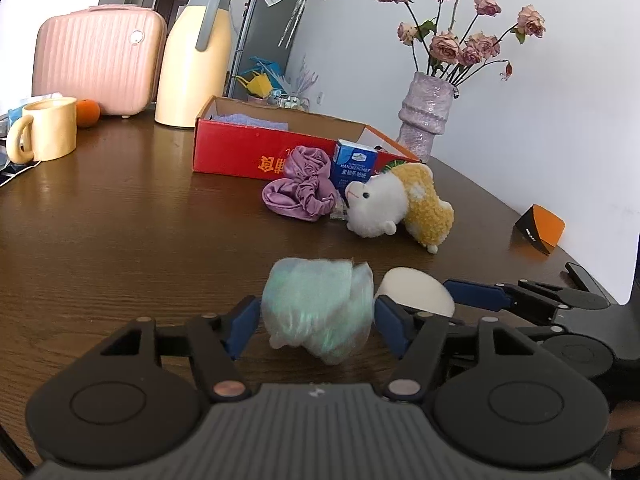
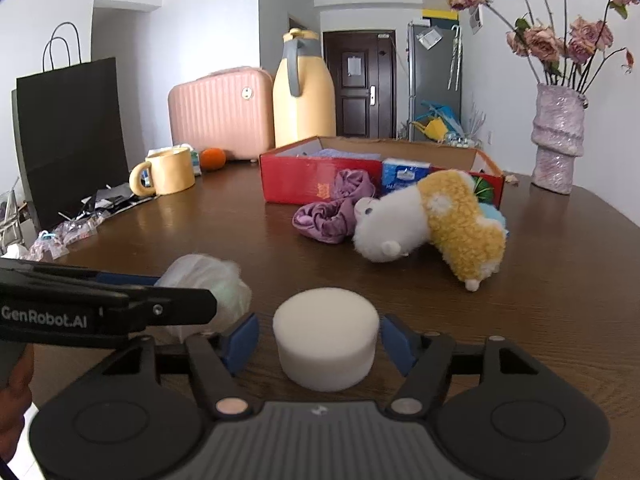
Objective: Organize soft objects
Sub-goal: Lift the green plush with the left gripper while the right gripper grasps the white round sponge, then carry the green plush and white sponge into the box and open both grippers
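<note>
Going left to right across the brown surface [image 2: 560,280]: a black paper bag [image 2: 68,136] at the far edge, then a yellow mug [image 2: 168,170] with an orange [image 2: 212,159] behind it, a pink case [image 2: 220,116] and a tall cream jug [image 2: 303,92].

Nearer the front, the left tongs [image 1: 318,318] are clamped on a blurry mint-white fluffy ball [image 1: 318,312], both blue pads pressed into its sides. Just beside it, the right tongs [image 2: 320,340] sit around a white foam puck [image 2: 326,336] that rests on the surface; the pads are right at its sides, but I can't tell whether they're actually squeezing it.

Between the tongs and the red box [image 2: 296,180] lie a purple scrunchie [image 2: 326,220] and a white-and-yellow plush alpaca [image 2: 420,228], with a blue tissue pack [image 2: 404,176] behind them against the box front. A purple vase [image 2: 558,144] of dried roses stands far right.
</note>
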Demonstrator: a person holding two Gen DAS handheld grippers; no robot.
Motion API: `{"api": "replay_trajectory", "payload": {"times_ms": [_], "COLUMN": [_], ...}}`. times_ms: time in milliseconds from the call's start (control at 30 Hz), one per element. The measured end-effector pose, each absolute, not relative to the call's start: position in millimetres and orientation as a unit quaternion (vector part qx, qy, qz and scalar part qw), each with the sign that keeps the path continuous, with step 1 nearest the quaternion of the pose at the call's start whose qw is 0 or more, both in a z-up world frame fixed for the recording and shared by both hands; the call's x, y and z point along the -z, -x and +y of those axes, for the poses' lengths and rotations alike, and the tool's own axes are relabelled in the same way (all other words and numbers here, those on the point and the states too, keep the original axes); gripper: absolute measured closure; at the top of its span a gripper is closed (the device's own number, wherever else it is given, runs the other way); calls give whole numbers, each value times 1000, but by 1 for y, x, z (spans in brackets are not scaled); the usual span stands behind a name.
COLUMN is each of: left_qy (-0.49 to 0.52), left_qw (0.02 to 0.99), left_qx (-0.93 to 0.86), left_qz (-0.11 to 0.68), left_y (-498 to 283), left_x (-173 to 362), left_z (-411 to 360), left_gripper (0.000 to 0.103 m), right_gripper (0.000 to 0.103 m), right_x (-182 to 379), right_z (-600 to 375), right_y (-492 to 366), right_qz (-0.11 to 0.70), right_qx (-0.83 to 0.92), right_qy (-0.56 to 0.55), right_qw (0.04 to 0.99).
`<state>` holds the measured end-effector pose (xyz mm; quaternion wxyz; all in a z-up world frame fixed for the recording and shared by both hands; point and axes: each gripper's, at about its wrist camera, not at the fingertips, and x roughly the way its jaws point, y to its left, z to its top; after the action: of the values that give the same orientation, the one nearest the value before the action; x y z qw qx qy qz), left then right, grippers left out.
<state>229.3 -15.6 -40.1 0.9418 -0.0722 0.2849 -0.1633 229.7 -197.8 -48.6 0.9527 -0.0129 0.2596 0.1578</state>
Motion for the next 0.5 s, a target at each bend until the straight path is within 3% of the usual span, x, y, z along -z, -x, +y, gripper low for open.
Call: {"api": "replay_trajectory", "payload": {"times_ms": [67, 233, 500], "left_qy": [65, 58, 75], "left_qw": [940, 940, 944], "left_qx": [178, 183, 212], "left_qz": [285, 281, 242], "left_y": [-232, -231, -240], "left_x": [42, 39, 7], "left_z": [-17, -20, -22], "left_gripper": [70, 78, 79], "right_gripper": [49, 52, 53], "right_x": [51, 48, 21], "right_z": [-198, -204, -230], "right_y": [-235, -233, -227], "right_qz": [267, 266, 230], "right_qx": [-160, -162, -162], "right_qy": [5, -12, -35], "right_qw": [950, 950, 959]}}
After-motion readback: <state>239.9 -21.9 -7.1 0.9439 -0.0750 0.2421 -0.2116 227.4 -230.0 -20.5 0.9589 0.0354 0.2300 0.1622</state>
